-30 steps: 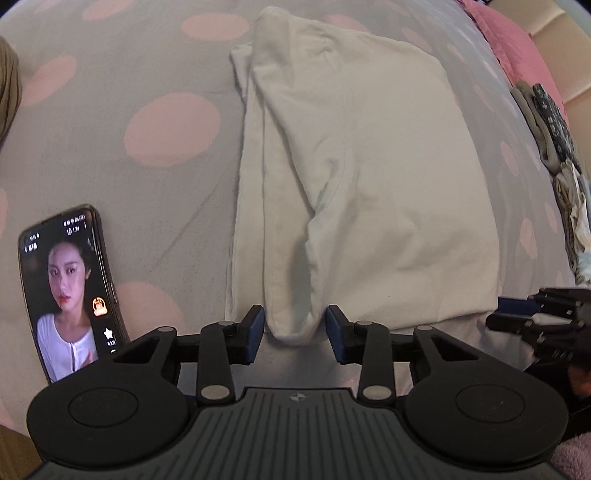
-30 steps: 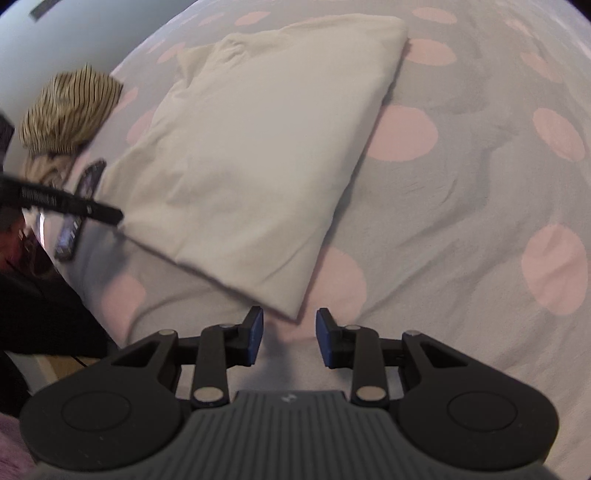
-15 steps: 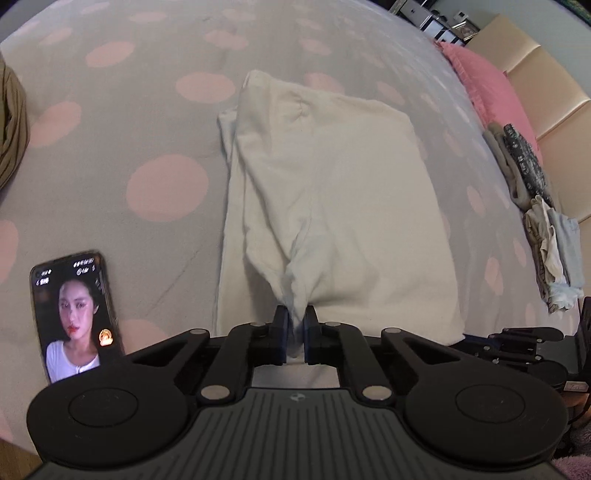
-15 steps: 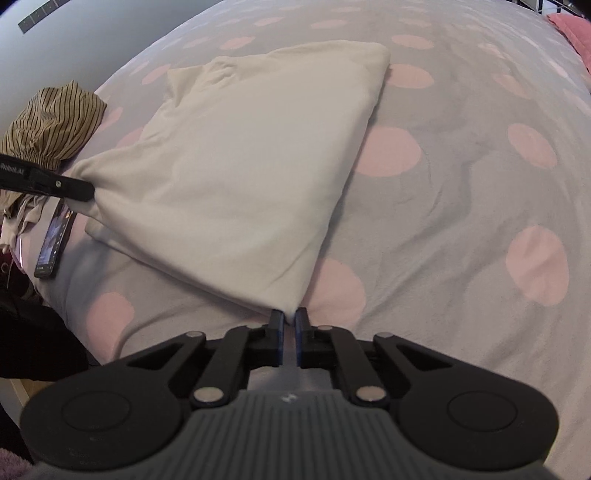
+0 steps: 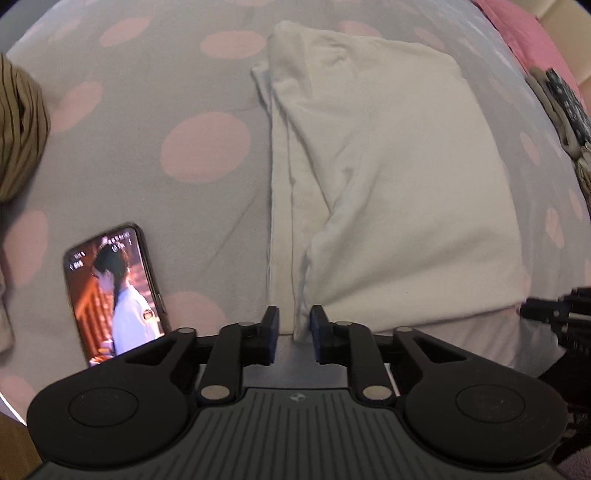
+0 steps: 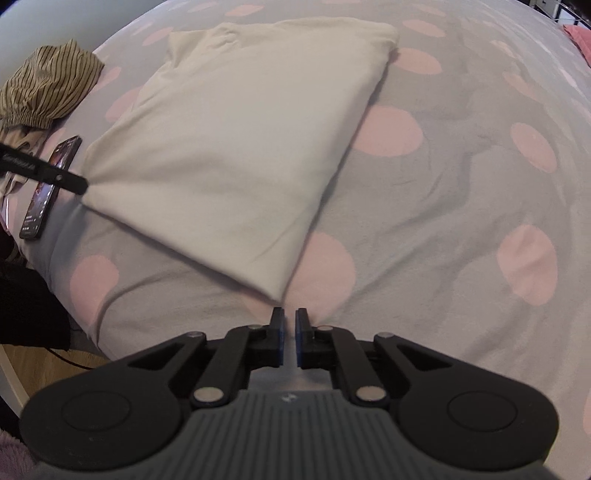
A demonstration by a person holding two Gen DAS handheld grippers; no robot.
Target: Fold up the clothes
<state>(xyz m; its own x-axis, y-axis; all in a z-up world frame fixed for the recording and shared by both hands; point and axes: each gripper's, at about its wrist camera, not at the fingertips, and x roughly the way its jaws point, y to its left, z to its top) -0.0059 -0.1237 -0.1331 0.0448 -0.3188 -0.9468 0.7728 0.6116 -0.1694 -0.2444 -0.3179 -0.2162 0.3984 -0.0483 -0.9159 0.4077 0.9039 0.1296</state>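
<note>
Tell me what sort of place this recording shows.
Most likely a bedroom: a cream folded garment lies on a grey bedspread with pink dots, a pink pillow sits at the far end, and a crumpled striped brown garment waits nearby.

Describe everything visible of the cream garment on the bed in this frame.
The cream garment is plain, soft, matte fabric, folded into a rough rectangle lying flat on the grey, pink-dotted bedspread. A narrower underlayer shows along its phone-side edge. The left gripper, fingers apart, straddles a puckered fold at the near hem; fabric fans out from there. The right gripper, fingers slightly apart, sits just short of the opposite near corner, not touching it.
</note>
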